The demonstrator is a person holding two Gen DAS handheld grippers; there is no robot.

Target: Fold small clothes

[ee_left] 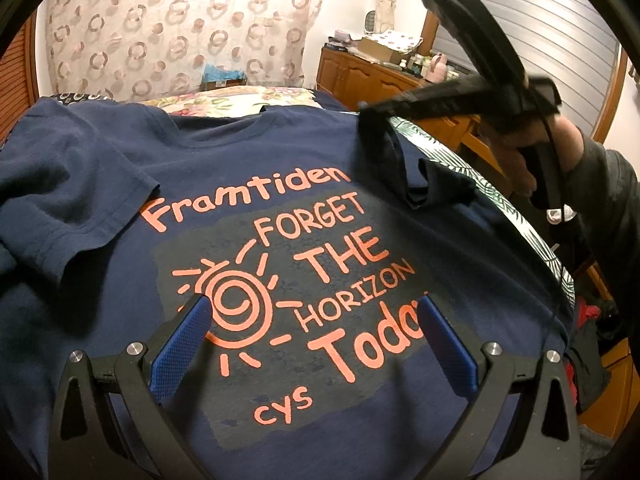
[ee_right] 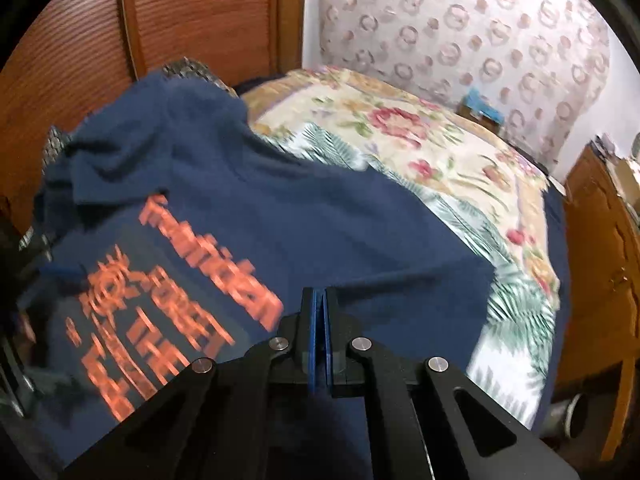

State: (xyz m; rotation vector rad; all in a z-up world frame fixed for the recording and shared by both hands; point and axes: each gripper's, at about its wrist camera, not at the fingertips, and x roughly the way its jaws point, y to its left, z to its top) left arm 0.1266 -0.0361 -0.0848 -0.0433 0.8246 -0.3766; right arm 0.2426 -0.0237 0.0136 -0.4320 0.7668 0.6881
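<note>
Left wrist view: right tool (ee_left: 374,120) pinching navy T-shirt (ee_left: 280,184) sleeve.

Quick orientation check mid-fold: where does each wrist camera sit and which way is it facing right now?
Left wrist: on the open left gripper, angled down at the navy T-shirt; the person's hand and the right gripper pinching the shirt's sleeve show.
Right wrist: on the shut right gripper, tilted down across the T-shirt toward the floral bedspread.
Shared: T-shirt, bedspread, patterned curtain.
</note>
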